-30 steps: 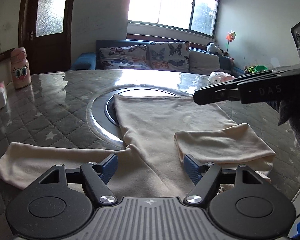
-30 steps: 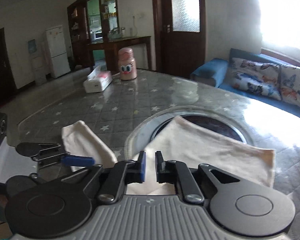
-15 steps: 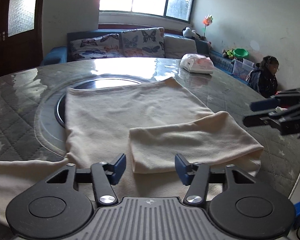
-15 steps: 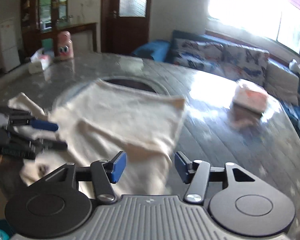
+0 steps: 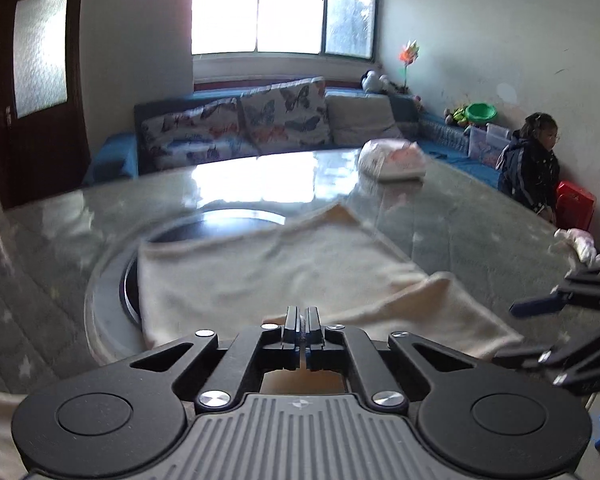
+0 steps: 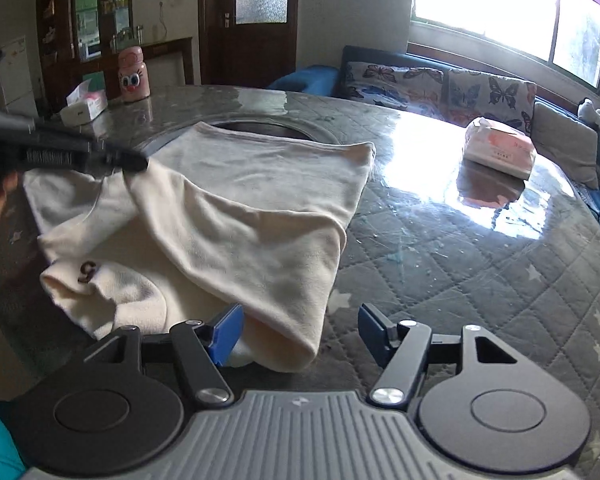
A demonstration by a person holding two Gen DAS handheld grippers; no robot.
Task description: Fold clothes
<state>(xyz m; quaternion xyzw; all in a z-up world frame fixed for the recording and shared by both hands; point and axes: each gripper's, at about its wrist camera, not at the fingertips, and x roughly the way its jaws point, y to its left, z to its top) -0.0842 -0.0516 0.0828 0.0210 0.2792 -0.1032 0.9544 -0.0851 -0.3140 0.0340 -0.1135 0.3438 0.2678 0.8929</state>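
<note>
A cream shirt (image 6: pixel 236 208) lies spread on the round table, one sleeve folded across its body; it also shows in the left wrist view (image 5: pixel 284 268). A small dark "5" mark (image 6: pixel 88 268) sits near its collar end. My left gripper (image 5: pixel 303 338) is shut, pinching the shirt's fabric at the folded sleeve's edge; it appears in the right wrist view (image 6: pixel 128 164) gripping the cloth. My right gripper (image 6: pixel 300 328) is open and empty, low at the near end of the shirt; it appears in the left wrist view (image 5: pixel 540 308).
The grey quilted table (image 6: pixel 460 248) has a dark round inset (image 6: pixel 256 128) under the shirt. A tissue pack (image 6: pixel 500 148), a pink bottle (image 6: pixel 134 76) and a tissue box (image 6: pixel 84 106) stand on it. A sofa (image 5: pixel 260 128) and a child (image 5: pixel 532 164) are beyond.
My left gripper has shut on the shirt's fabric. My right gripper has stayed open and moved to the shirt's near end.
</note>
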